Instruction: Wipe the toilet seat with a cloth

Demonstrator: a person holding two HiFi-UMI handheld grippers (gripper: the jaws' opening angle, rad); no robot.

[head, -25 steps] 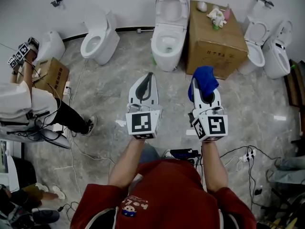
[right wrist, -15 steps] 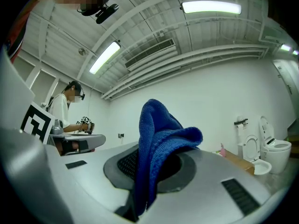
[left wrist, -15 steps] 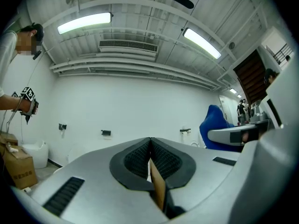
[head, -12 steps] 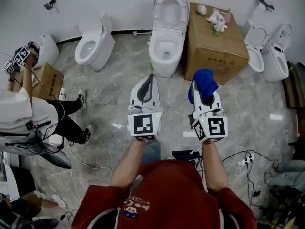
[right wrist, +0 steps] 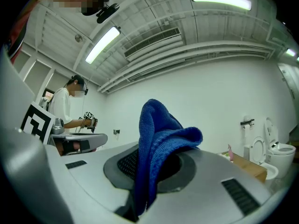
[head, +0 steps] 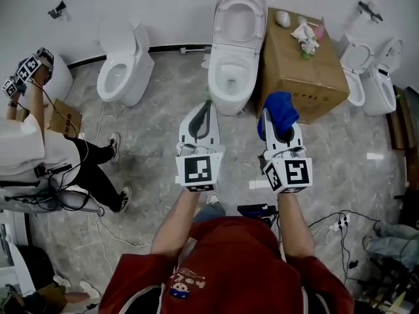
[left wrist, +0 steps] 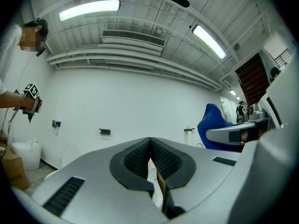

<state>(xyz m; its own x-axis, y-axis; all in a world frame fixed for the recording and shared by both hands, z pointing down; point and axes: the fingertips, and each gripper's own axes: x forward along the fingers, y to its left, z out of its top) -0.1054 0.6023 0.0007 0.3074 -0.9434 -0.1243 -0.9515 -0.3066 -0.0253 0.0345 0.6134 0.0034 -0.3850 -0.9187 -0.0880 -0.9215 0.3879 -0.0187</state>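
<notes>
A white toilet (head: 234,51) with its lid raised stands against the far wall straight ahead, its seat (head: 230,70) facing me. My right gripper (head: 275,116) is shut on a blue cloth (head: 280,108) that bunches up over its tips (right wrist: 161,139). My left gripper (head: 205,108) is shut with nothing in it, its dark pads (left wrist: 140,160) pressed together. Both grippers point level toward the toilet, a short way in front of its bowl.
A large cardboard box (head: 302,64) with small items on top stands right of the toilet. Another toilet (head: 122,61) is at the left, two more (head: 372,70) at the right. A person (head: 39,156) with grippers stands at the left. Cables (head: 327,218) lie on the marble floor.
Both grippers have moved forward toward the middle toilet, which now sits closer in the head view. The person at the left has shifted stance.
</notes>
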